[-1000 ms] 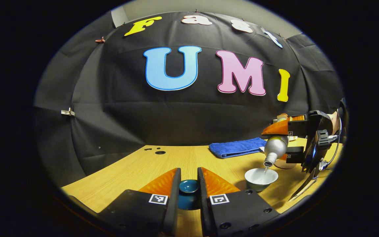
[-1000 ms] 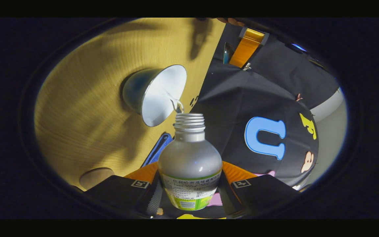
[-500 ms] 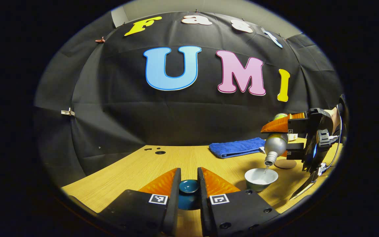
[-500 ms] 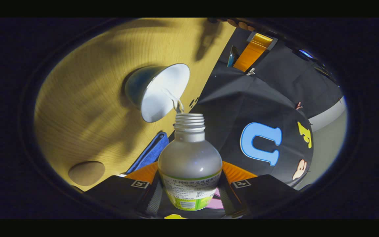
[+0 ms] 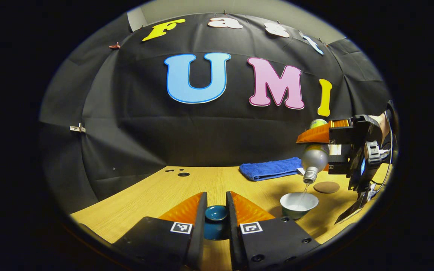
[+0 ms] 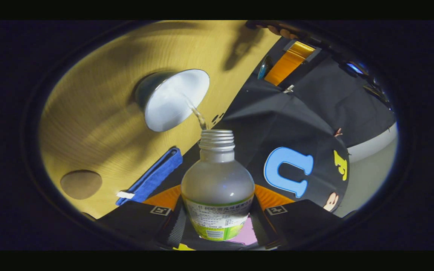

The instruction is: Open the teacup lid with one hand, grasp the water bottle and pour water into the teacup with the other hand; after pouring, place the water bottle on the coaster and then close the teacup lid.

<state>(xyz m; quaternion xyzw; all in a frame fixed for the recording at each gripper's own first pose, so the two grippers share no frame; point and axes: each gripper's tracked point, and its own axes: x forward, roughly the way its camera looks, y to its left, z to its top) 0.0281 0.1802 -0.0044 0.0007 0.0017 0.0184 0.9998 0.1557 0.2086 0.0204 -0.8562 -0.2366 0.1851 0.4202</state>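
My left gripper [image 5: 217, 220] is shut on the dark blue teacup lid [image 5: 216, 213], held low over the wooden table [image 5: 171, 192]. To its right stands the open teacup [image 5: 299, 203], white inside. My right gripper [image 6: 217, 214], seen at the far right of the left gripper view [image 5: 324, 145], is shut on the uncapped water bottle [image 6: 217, 188], which is tipped mouth-down above the cup [image 6: 171, 99]. A thin stream of water [image 6: 200, 118] runs from the bottle's mouth into the cup. The round brown coaster [image 5: 326, 187] lies just right of the cup.
A folded blue towel [image 5: 271, 168] lies at the back of the table, behind the cup. Small dark holes [image 5: 182, 174] sit in the tabletop at the back left. The black cloth wall closes off the rear.
The right gripper has lifted the bottle higher above the cup, lengthening the stream. The coaster now shows fully beside the cup. The left gripper and lid have stayed still.
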